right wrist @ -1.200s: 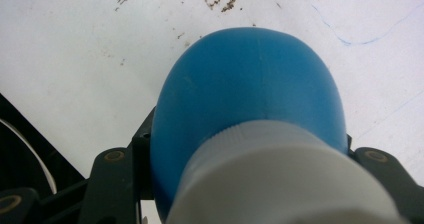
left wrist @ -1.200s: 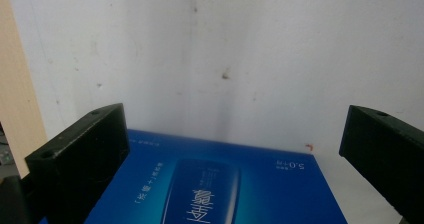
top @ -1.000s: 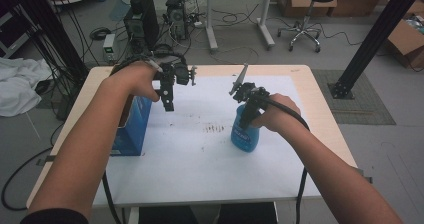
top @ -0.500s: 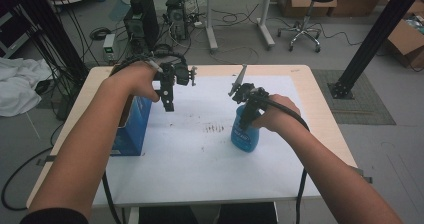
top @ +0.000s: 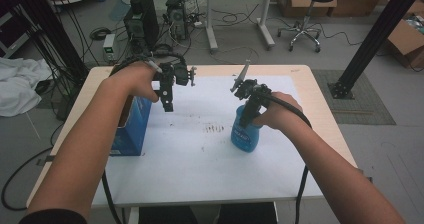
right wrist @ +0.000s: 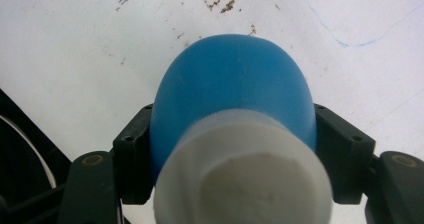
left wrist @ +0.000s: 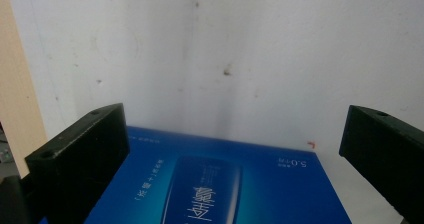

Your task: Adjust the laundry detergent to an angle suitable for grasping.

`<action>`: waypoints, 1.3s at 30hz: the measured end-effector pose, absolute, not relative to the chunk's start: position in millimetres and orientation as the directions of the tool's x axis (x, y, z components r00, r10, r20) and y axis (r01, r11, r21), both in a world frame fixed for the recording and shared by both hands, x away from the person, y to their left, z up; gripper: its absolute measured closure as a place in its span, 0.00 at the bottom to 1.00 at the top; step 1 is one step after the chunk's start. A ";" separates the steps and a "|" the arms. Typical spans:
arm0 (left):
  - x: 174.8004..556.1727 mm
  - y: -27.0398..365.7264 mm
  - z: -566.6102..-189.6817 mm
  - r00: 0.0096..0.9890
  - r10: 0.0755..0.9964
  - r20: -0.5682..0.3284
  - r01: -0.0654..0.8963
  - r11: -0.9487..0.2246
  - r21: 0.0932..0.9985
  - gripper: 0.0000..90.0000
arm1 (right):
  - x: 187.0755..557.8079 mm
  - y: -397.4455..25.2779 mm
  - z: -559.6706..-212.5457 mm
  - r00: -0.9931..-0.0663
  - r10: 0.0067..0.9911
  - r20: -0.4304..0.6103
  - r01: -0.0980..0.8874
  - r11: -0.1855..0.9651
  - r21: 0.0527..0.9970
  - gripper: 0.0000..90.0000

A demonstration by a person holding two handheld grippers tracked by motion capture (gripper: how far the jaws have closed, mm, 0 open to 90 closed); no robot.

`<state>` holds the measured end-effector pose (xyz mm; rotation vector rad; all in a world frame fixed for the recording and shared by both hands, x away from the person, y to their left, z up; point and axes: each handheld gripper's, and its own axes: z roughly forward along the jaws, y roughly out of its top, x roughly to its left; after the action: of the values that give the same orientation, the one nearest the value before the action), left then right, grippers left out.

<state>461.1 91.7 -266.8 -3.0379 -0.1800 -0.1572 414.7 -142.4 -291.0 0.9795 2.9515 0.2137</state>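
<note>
A blue bottle (top: 244,135) with a white cap (right wrist: 243,184) stands on the white sheet right of the middle. My right gripper (top: 248,113) is shut on it, one jaw pressed on each side of the blue body (right wrist: 232,91). A blue printed box (top: 131,128) stands upright at the sheet's left edge. My left gripper (top: 167,95) hovers just right of the box's top, tilted down, jaws wide apart. In the left gripper view the box (left wrist: 215,184) lies below and between the open jaws, untouched.
A white sheet (top: 200,169) covers most of the wooden table (top: 327,134). Dark specks (top: 215,129) mark the sheet between box and bottle. Beyond the far edge are computer towers (top: 142,14), cables and an office chair (top: 305,14) on the floor.
</note>
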 end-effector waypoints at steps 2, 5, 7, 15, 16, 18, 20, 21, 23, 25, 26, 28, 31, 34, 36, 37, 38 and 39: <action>460.7 91.4 -266.6 0.988 0.111 0.110 0.121 -0.989 -0.089 0.00 | 414.2 -142.4 -290.8 -0.801 0.598 0.024 0.595 0.792 0.133 0.33; 460.5 91.6 -266.0 0.987 0.115 0.112 0.126 -0.988 -0.089 0.00 | 413.6 -142.2 -289.9 -0.804 0.594 0.021 0.592 0.795 0.132 0.32; 460.4 91.7 -266.1 0.987 0.115 0.111 0.125 -0.988 -0.089 0.00 | 413.5 -142.0 -290.0 -0.806 0.591 0.019 0.588 0.798 0.128 0.30; 459.7 92.0 -266.1 0.987 0.116 0.110 0.126 -0.988 -0.088 0.00 | 411.3 -139.5 -290.7 -0.816 0.577 0.008 0.574 0.810 0.122 0.24; 459.6 91.9 -265.9 0.987 0.116 0.109 0.126 -0.988 -0.090 0.00 | 411.0 -139.2 -290.5 -0.818 0.576 0.005 0.572 0.811 0.124 0.23; 459.5 91.7 -266.1 0.987 0.116 0.108 0.127 -0.988 -0.092 0.00 | 410.5 -138.5 -289.9 -0.823 0.568 0.005 0.563 0.816 0.127 0.20; 459.7 92.1 -267.4 0.987 0.117 0.107 0.127 -0.988 -0.092 0.00 | 410.1 -138.4 -289.1 -0.822 0.570 0.003 0.565 0.815 0.129 0.19; 459.9 91.9 -267.5 0.988 0.114 0.107 0.125 -0.987 -0.101 0.00 | 410.0 -138.3 -288.7 -0.824 0.567 0.001 0.562 0.817 0.128 0.19; 459.9 91.8 -267.8 0.988 0.115 0.108 0.126 -0.987 -0.102 0.00 | 409.5 -138.1 -287.9 -0.823 0.568 0.001 0.563 0.817 0.126 0.18; 459.9 91.8 -267.6 0.988 0.115 0.107 0.126 -0.987 -0.099 0.00 | 409.4 -138.6 -286.9 -0.823 0.567 -0.001 0.563 0.817 0.128 0.17; 459.7 91.9 -267.5 0.988 0.115 0.108 0.125 -0.988 -0.096 0.00 | 409.2 -138.6 -286.4 -0.824 0.567 -0.006 0.562 0.818 0.125 0.17; 459.6 91.8 -267.0 0.987 0.116 0.108 0.127 -0.987 -0.094 0.00 | 409.0 -139.0 -285.1 -0.825 0.565 -0.007 0.560 0.819 0.124 0.16; 459.5 91.8 -266.3 0.987 0.115 0.110 0.125 -0.987 -0.096 0.00 | 408.4 -139.4 -283.8 -0.826 0.564 -0.007 0.558 0.820 0.127 0.14; 459.5 92.1 -266.5 0.987 0.119 0.109 0.129 -0.987 -0.093 0.00 | 407.9 -139.7 -282.5 -0.830 0.558 -0.009 0.552 0.824 0.126 0.11; 459.4 92.3 -266.3 0.987 0.120 0.108 0.130 -0.987 -0.092 0.00 | 407.8 -139.8 -281.3 -0.833 0.553 -0.008 0.548 0.827 0.126 0.10; 459.4 92.2 -266.0 0.987 0.120 0.107 0.130 -0.987 -0.093 0.00 | 407.6 -139.8 -280.8 -0.831 0.556 -0.008 0.551 0.825 0.128 0.09; 459.5 92.3 -265.9 0.987 0.119 0.107 0.129 -0.987 -0.093 0.00 | 407.4 -139.9 -280.0 -0.830 0.558 -0.011 0.552 0.824 0.129 0.08; 459.5 92.3 -265.9 0.987 0.120 0.107 0.130 -0.987 -0.092 0.00 | 407.5 -140.1 -279.3 -0.830 0.558 -0.011 0.552 0.824 0.128 0.08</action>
<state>459.5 92.3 -265.9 -3.0325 -0.1906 -0.1542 407.5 -140.1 -279.3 0.8993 2.9541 0.1848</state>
